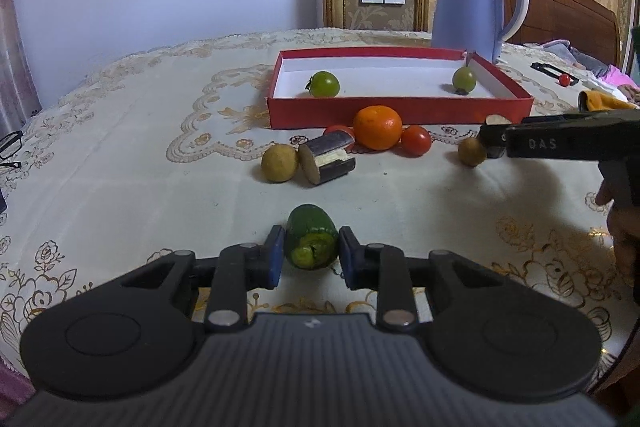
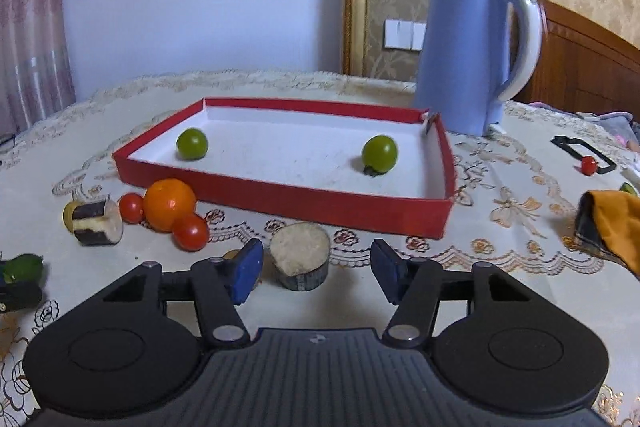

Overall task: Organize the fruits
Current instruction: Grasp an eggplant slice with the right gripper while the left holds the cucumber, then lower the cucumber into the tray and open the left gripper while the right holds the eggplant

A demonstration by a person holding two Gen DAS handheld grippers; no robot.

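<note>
- Embroidered cream cloth covers the surface, with a blue kettle at its far edge beside a patterned wall.
- You have two green tomatoes in the red tray so far: one near its left wall, the other near its right wall. That much of the sorting looks done.
- Your left gripper has its jaws clamped on a green fruit, dented and split on the end facing the camera, near the surface's front edge and well apart from the tray. It has not yet been carried over.
- Your right gripper stands with its jaws apart on either side of a cut eggplant piece just in front of the tray's near wall; the pads do not touch it. Whether it belongs with the fruit is your call.
- Still loose against the tray's near wall: an orange, two red tomatoes, a second eggplant piece, and two small tan fruits.
- One more small red tomato sits alone near the surface's right edge, on a black frame.
- By this count most of the work is ahead of you: two pieces placed, one in hand, at least six fruits waiting.
</note>
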